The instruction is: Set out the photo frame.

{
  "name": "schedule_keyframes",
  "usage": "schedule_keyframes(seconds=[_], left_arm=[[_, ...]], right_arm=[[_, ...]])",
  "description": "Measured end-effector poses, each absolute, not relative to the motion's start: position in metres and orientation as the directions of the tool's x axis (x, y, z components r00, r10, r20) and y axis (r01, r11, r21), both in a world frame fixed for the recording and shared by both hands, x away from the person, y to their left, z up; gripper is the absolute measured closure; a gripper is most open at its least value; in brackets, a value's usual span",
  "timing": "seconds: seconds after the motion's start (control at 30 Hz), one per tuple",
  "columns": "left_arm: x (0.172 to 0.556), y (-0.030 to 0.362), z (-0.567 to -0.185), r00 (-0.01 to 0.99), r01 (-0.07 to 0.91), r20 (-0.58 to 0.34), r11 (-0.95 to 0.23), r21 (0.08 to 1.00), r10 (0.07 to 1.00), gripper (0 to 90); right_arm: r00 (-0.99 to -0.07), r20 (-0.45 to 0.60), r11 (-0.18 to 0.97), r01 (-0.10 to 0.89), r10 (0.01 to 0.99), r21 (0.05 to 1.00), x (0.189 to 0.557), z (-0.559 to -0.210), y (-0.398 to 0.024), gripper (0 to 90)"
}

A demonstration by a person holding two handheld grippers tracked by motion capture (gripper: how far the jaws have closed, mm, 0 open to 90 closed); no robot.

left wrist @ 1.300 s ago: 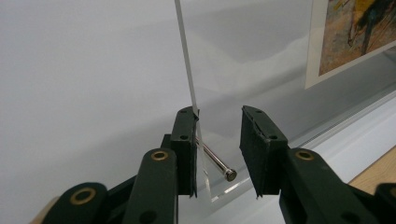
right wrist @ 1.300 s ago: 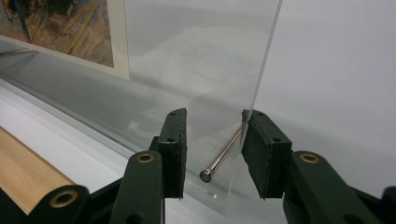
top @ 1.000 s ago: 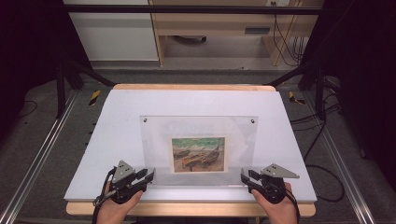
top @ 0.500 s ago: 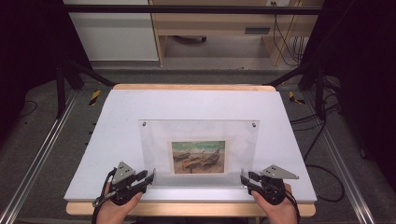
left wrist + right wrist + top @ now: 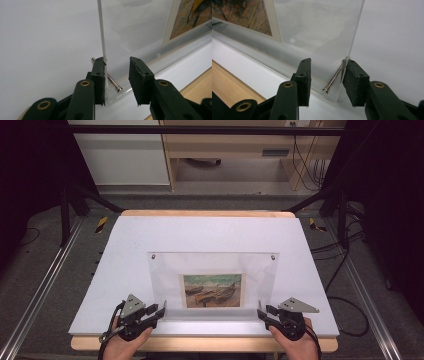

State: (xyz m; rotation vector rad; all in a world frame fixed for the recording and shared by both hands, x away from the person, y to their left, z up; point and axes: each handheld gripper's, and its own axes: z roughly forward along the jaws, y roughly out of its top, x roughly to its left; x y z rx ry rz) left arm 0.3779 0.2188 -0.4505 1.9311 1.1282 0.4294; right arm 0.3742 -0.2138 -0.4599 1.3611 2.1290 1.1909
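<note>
- We see one clear acrylic picture frame [image 5: 212,285] in the lower middle of the high view, lying on the white table sheet [image 5: 210,235], and it holds one painted print [image 5: 212,290] between its clear plates.
- The print sits low in the frame; in the left gripper view its corner [image 5: 190,18] shows at the upper right, cut off by the picture's edge, and in the right gripper view it shows at the upper left [image 5: 244,15], cut off as well.
- We count two small metal studs at the frame's far corners in the high view, one at the left [image 5: 153,255] and one at the right [image 5: 273,256].
- We count one metal bolt [image 5: 110,80] at the near corner in the left gripper view and one [image 5: 333,79] in the right gripper view.
- The left gripper [image 5: 161,310] stands at the frame's lower left corner; its jaws are spread around the corner, one pad against the plate's edge, the other clear of it.
- The right gripper [image 5: 260,310] stands at the lower right corner; its jaws are spread likewise, one pad at the plate's edge.
- We cannot make out whether either pad truly presses on the acrylic.
- Two hands enter from the bottom edge, both cut off at the wrist.
</note>
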Motion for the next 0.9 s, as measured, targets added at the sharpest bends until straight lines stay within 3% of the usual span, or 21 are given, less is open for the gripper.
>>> schedule_keyframes(seconds=[0.9], left_arm=[[0.3771, 0.2171, -0.4521, 0.557, 0.554, -0.099, -0.281, 0.784, 0.824, 62.7]], right_arm=[[-0.490, 0.136, 0.208, 0.582, 0.861, 0.786, 0.3726, -0.4618, -0.2126, 57.8]])
